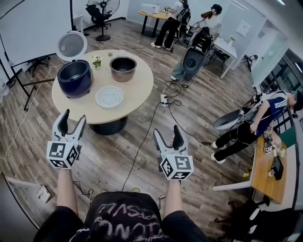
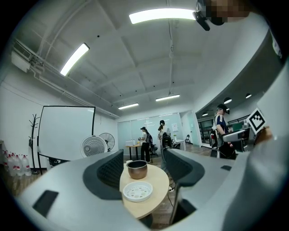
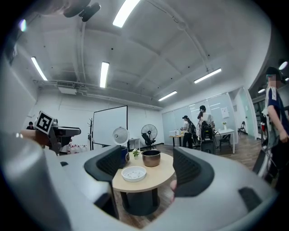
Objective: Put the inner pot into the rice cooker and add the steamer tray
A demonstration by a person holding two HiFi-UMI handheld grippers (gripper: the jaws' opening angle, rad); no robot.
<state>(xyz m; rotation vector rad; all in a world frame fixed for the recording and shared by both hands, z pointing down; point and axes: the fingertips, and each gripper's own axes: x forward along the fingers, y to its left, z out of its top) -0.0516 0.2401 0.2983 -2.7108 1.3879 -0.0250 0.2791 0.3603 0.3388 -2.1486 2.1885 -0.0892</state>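
On the round wooden table (image 1: 137, 97) a dark blue rice cooker (image 1: 75, 77) stands at the left with its white lid (image 1: 71, 46) raised. The metal inner pot (image 1: 123, 68) (image 2: 137, 169) (image 3: 151, 158) sits to its right. The white steamer tray (image 1: 109, 97) (image 2: 137, 191) (image 3: 134, 173) lies flat nearer to me. My left gripper (image 1: 71, 120) and right gripper (image 1: 167, 133) hang over the floor short of the table, both open and empty. The cooker is hidden behind a jaw in the left gripper view.
A small potted plant (image 1: 97, 62) stands behind the cooker. A power strip (image 1: 164, 99) and cables lie on the wood floor right of the table. People sit and stand at desks (image 1: 154, 15) at the back and right. A standing fan (image 1: 102, 9) is at the far wall.
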